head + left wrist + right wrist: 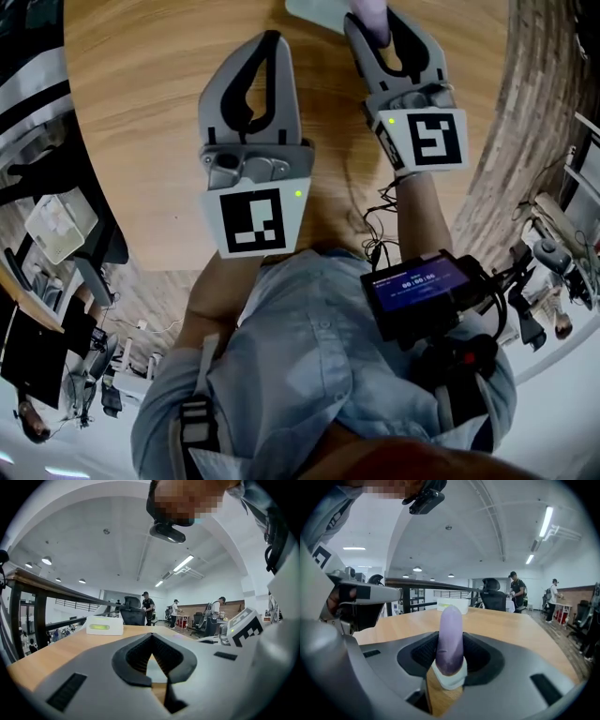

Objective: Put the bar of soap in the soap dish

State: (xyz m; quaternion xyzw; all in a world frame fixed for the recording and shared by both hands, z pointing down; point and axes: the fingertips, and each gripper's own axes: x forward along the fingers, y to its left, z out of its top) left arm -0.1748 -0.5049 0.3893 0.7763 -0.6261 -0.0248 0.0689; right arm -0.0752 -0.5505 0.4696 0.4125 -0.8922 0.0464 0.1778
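The purple bar of soap point(450, 630) stands on edge between the jaws of my right gripper point(450, 651), which is shut on it. In the head view the right gripper point(373, 26) is at the top of the round wooden table point(141, 112), with the soap point(368, 11) poking out past its tips. A pale soap dish point(317, 11) lies right beside the soap at the frame's top edge. A white rim of the dish point(449, 680) shows just under the soap's near end. My left gripper point(272, 42) hovers to the left, its jaws point(151, 638) shut and empty.
A white box with a green strip point(104, 625) sits at the table's far side. The table's curved edge point(487, 159) drops to the floor at the right. A black railing point(28, 616), office chairs and several people stand beyond the table.
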